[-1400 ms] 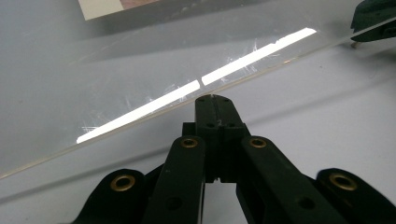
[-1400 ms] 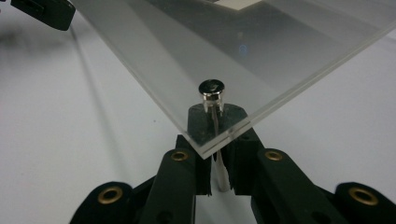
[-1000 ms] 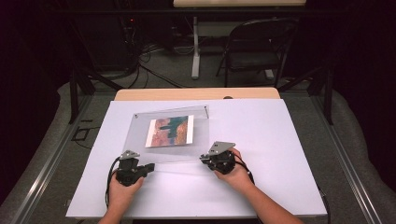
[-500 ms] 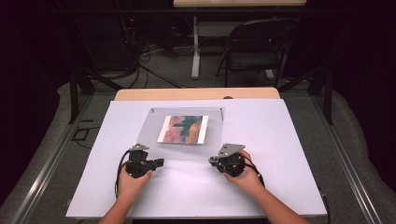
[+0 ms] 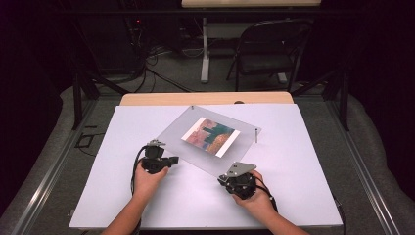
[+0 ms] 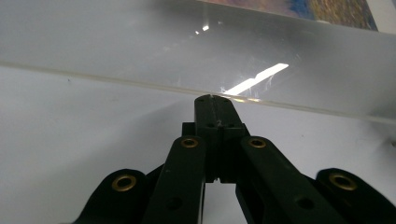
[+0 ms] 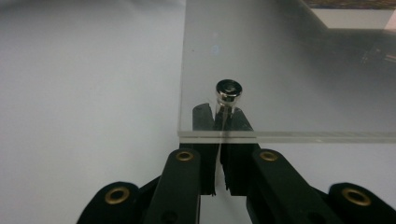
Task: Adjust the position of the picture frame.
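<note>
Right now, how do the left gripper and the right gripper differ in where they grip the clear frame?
The left gripper pinches the acrylic frame along a plain edge; the right gripper clamps a corner beside a metal standoff. The left sits farther up the table, the right nearer the person. Both are shut on the frame.

No readable text, label, brand or sign is to be found. The picture point(image 5: 210, 136) held in the clear acrylic frame point(image 5: 208, 142) is made up of colour patches, without lettering that can be made out. A small pale mark resembling a "2" is seen on the black tip of the left claw point(image 6: 213, 100) in the left gripper view, but it cannot be read with certainty.
</note>
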`<action>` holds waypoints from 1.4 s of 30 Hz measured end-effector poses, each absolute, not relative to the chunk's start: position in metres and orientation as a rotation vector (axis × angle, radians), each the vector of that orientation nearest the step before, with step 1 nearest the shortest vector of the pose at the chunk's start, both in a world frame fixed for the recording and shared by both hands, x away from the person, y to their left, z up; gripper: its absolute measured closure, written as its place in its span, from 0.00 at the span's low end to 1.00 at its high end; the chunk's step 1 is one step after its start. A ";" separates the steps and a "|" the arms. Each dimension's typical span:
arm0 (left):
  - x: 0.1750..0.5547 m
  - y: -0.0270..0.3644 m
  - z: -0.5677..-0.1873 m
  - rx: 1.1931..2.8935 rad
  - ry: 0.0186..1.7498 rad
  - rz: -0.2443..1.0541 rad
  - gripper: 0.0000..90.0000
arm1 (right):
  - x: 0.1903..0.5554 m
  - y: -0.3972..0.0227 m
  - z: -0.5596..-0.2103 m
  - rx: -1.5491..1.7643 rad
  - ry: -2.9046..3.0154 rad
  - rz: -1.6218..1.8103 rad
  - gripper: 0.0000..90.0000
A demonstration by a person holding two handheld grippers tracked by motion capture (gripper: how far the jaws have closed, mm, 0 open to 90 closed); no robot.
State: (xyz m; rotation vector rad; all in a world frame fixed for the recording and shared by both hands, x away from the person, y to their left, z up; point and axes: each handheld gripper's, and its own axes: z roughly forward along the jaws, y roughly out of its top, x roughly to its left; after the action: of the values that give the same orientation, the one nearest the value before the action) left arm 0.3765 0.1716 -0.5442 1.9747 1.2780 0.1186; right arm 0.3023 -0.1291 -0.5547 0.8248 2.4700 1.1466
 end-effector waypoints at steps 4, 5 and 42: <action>0.384 0.172 -0.544 1.970 1.290 0.114 1.00 | 0.295 -0.116 -0.556 0.836 2.459 1.150 0.95; 0.387 0.172 -0.545 1.969 1.292 0.115 1.00 | 0.295 -0.116 -0.556 0.836 2.459 1.150 0.95; 0.300 0.159 -0.538 1.998 1.097 0.208 0.39 | 0.291 -0.209 -0.540 1.077 2.229 1.148 0.45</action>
State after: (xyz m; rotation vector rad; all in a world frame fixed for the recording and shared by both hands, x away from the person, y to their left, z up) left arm 0.2996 0.1586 -0.5382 1.9978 1.0966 0.2076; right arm 0.2907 -0.2094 -0.5401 1.0773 2.2295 1.1481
